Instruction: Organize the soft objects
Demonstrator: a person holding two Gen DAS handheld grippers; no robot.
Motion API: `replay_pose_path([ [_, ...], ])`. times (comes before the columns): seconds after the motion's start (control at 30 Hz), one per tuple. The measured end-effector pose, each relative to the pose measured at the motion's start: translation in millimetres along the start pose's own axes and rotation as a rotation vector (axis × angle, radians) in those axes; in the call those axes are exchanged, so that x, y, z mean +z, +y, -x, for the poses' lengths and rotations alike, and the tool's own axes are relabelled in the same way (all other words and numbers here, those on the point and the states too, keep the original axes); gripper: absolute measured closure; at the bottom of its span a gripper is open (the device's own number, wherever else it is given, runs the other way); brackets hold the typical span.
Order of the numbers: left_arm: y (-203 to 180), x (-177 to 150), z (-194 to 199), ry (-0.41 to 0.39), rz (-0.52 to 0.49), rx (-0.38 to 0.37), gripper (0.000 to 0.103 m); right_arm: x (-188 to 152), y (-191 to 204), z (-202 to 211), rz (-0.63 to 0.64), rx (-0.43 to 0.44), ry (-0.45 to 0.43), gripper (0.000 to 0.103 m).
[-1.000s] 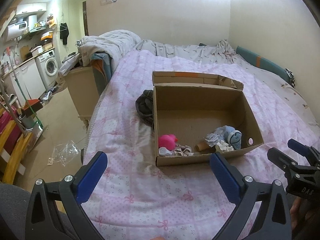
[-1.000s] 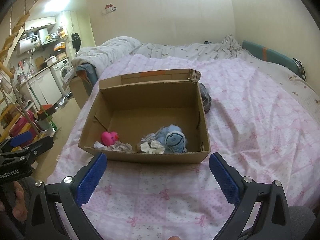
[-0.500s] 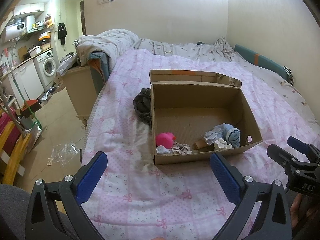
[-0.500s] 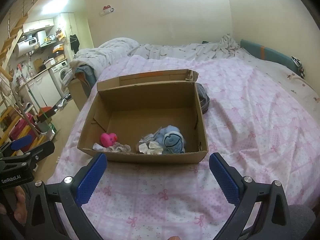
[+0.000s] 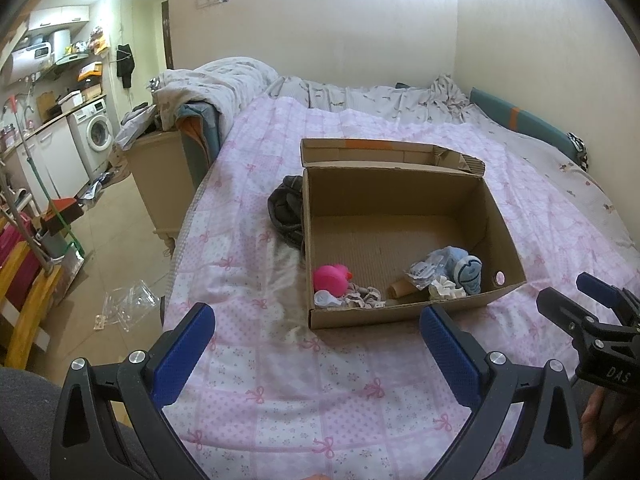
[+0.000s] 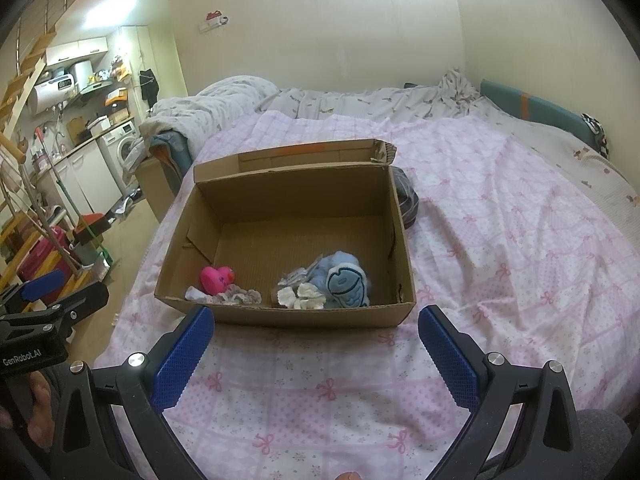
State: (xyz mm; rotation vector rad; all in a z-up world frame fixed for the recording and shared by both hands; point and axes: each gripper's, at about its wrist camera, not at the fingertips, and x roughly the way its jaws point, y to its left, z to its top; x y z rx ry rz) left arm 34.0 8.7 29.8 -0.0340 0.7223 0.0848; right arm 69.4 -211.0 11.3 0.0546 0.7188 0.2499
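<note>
Both tools hang over the near edge of the bed [image 5: 248, 208], each spread wide with nothing between its blue pads. Left tool [image 5: 316, 340] sits at 6 o'clock in its own view, with the right tool [image 5: 588, 300] just visible at 4 o'clock. Right tool [image 6: 312, 340] likewise sits low at 6 o'clock, the left tool [image 6: 52, 292] showing at 8 o'clock.

An open cardboard box [image 6: 280, 316] rests on the pink quilt at the centre, its flap folded back at 12 o'clock. Inside, along the near wall, lie a pink heart toy [image 6: 217, 279], a grey scrunchie [image 6: 240, 297], a white ruffled piece [image 6: 304, 297] and a blue plush [image 6: 344, 280]. A dark bundle of cloth [image 5: 286, 210] lies on the quilt touching the box's outer side. At 9 o'clock stands a washing machine [image 5: 98, 136].
</note>
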Motion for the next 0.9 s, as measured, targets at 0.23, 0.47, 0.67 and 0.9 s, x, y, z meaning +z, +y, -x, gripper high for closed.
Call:
replay_pose_path([
  [0.23, -0.7, -0.2, -0.6, 0.001, -0.002, 0.001, 0.001, 0.1, 0.3, 0.0, 0.000, -0.001, 0.000, 0.000],
  [0.47, -0.4, -0.1, -0.4, 0.000, -0.001, 0.000, 0.001, 1.4, -0.4, 1.3, 0.001, -0.001, -0.005, 0.000],
  [0.67, 0.7, -1.1, -1.8, 0.008, 0.000, -0.002, 0.001, 2.5, -0.6, 2.9, -0.003, 0.000, -0.011, 0.000],
  [0.9, 3.2, -3.2, -2.3, 0.005, -0.005, -0.002, 0.001, 5.6, -2.5, 5.8, -0.006, 0.000, -0.022, 0.000],
])
